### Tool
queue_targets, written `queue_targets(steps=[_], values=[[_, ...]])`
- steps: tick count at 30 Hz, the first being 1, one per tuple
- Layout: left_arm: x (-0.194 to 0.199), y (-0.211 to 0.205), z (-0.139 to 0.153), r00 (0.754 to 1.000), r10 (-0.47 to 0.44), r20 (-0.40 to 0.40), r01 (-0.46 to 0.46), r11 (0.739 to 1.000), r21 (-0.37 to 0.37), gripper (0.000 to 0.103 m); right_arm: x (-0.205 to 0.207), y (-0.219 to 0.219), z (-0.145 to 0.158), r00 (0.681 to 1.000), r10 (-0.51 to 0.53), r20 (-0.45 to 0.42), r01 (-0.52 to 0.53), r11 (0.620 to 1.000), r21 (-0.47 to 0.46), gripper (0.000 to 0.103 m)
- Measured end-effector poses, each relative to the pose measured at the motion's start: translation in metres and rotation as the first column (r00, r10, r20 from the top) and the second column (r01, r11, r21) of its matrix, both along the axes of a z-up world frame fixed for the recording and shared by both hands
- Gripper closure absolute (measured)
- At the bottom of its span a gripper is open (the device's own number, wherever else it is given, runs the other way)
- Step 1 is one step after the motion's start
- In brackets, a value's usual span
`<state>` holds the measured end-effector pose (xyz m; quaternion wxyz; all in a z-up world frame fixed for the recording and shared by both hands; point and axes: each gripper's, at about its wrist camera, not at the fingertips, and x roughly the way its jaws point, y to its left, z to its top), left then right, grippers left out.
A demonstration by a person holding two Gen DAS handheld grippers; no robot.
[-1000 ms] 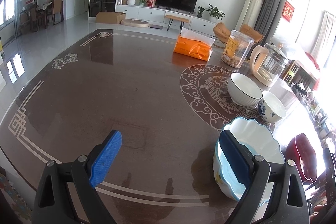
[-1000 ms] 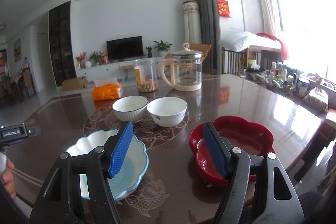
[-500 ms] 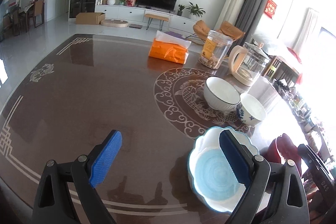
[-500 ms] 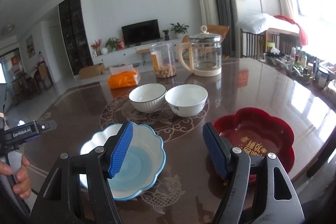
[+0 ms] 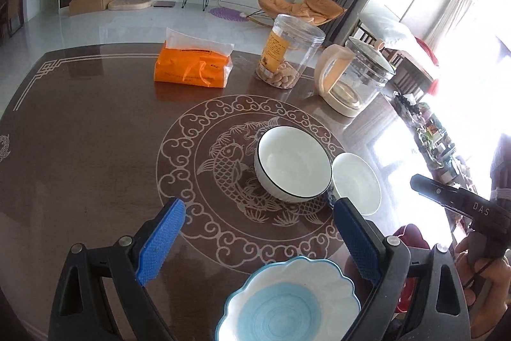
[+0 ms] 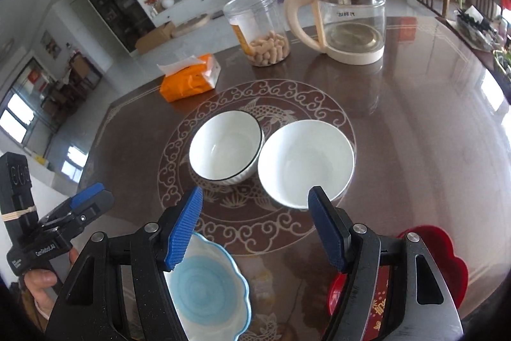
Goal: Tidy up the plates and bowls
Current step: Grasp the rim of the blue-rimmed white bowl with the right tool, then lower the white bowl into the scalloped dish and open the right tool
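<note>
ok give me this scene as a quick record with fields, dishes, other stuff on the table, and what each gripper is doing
bowls: black-rimmed bowl and plain white bowl, side by side on the fish medallion
plates: blue scalloped plate, red scalloped plate, both at the near edge
other items: orange tissue pack, snack jar, glass kettle
left gripper: open, empty
right gripper: open, empty
table: dark, glossy
</note>
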<state>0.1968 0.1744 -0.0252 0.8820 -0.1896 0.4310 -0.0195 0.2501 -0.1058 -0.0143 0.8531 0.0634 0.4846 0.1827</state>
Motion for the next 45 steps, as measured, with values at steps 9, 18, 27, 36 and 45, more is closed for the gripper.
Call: queue_targets(steps=[9, 18, 27, 36, 45], values=[[0.041, -0.02, -0.016, 0.996, -0.05, -0.069, 0.054, 0.997, 0.055, 0.01, 0.041, -0.019, -0.014, 0.994, -0.043, -0.097, 0.043, 0.999, 0.0, 0.031], [0.082, -0.006, -0.06, 0.984, 0.042, -0.17, -0.046, 0.999, -0.014, 0.034, 0.093, 0.082, -0.042, 0.977, 0.19, -0.101, -0.201, 0.974, -0.106, 0.06], [0.104, -0.018, -0.098, 0.97, 0.038, -0.238, -0.051, 0.997, -0.049, 0.061, 0.126, 0.101, -0.09, 0.968, 0.188, -0.166, -0.213, 0.966, -0.15, 0.076], [0.107, -0.022, -0.094, 0.98, 0.024, -0.198, -0.036, 0.998, -0.053, 0.09, 0.117, 0.099, -0.091, 0.973, 0.174, -0.155, -0.194, 0.973, -0.126, 0.091], [0.038, -0.023, -0.019, 0.998, -0.015, -0.057, 0.014, 1.0, -0.009, 0.09, 0.061, 0.088, -0.033, 0.975, 0.195, -0.106, -0.201, 0.978, -0.05, 0.091]])
